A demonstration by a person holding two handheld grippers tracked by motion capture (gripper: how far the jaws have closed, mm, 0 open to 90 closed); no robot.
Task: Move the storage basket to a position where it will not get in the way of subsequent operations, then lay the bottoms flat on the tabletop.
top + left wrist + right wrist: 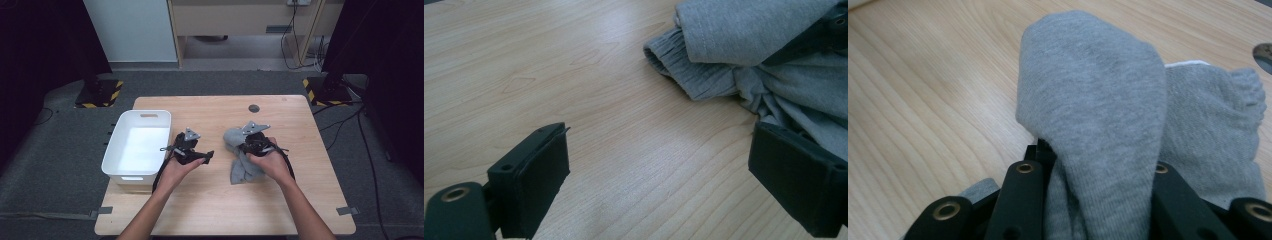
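- The person's right gripper (248,141) sits over a heap of grey socks (240,160) a little right of the middle of the wooden table (210,210).
- In the right gripper view its black jaws have a grey sock (1098,100) bunched between them, pressing on it from both sides; the sock bulges up and over the jaws in a rounded fold.
- Behind that fold lies a second grey sock (1218,120), touching the first, with a thin white edge showing at its top.
- The person's left gripper (192,150) is held just above the table between the socks and a white plastic bin (137,145), its jaws turned toward the socks.
- In the left gripper view its jaws stand wide apart with bare wood between them and nothing in their grip; the far jaw is close against the edge of the grey heap (774,75).
- A ribbed sock cuff (684,65) sticks out from that heap toward the open table.
- The white bin stands at the table's left edge, well apart from the socks, its inside bare white.
- Both forearms come in from the near edge of the table, one hand wrapped around each gripper.
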